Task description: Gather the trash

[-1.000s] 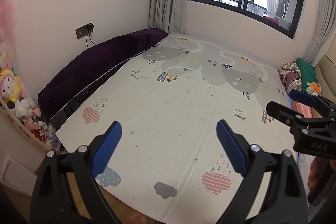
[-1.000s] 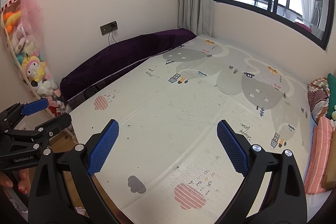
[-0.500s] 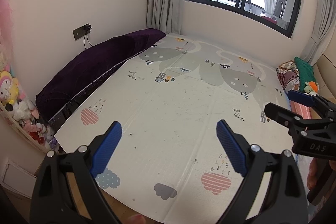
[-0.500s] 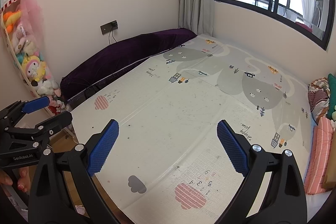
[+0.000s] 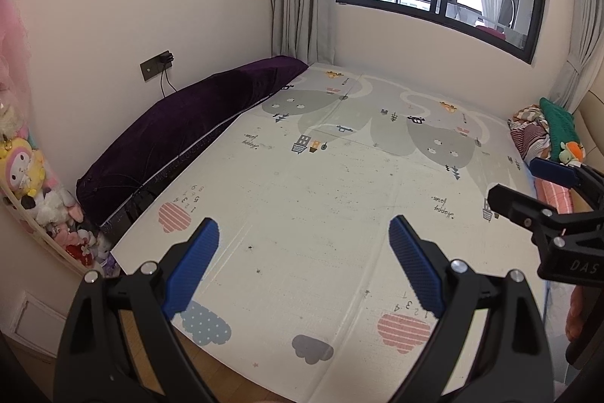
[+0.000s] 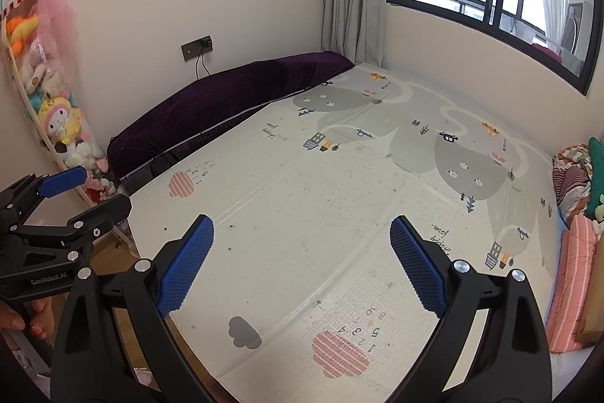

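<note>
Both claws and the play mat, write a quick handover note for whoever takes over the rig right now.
Left claw: open, empty, held above the near edge of the play mat.
Right claw: open, empty, alongside it over the same edge.
Trash: only small dark specks scattered on the mat; no larger litter or bin in view.
Done: nothing collected, judging by the empty claws.
Left: find the trash, pick it up, find somewhere to put it. The purple cushion along the wall and the plush toys look like belongings, not trash.

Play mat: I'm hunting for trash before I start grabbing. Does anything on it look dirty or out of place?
Small dark specks and scuffs are scattered over the play mat, for example one ahead of the left tool. No larger litter shows on it.
</note>
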{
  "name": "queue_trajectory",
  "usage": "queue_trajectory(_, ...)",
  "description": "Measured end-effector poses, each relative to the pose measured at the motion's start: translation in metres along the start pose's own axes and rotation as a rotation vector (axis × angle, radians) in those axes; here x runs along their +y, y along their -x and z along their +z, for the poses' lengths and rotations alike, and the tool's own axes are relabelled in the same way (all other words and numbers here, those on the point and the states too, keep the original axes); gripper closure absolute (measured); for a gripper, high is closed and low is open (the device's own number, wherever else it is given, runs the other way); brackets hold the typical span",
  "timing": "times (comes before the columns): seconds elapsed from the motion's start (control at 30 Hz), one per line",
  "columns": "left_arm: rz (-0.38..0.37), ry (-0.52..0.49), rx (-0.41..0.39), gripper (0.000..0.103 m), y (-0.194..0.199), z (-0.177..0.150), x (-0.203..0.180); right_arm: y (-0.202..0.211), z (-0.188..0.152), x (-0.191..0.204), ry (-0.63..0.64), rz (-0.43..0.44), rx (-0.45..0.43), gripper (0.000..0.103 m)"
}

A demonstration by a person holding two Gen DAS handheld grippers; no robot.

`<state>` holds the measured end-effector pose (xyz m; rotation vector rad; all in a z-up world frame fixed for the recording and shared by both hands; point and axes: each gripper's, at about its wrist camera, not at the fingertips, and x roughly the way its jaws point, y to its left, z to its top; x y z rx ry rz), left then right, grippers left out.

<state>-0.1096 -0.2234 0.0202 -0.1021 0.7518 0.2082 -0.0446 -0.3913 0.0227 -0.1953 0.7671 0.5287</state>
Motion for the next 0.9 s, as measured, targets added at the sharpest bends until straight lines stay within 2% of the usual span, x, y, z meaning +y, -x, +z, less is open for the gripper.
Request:
queue_trajectory(0.53,-0.015,0.022,-0.010,0.012,-0.0011,0.0005,0.0073,-0.0004,0.0001,-0.0026,0.000,-0.001,0.004,0.012)
queue_trajectory(0.9,0.008,0.029,-0.005,0.012,-0.0002,-0.0012,0.0063,-0.0011,-0.0029,-0.0027,-0.002,0.001,0.005,0.012)
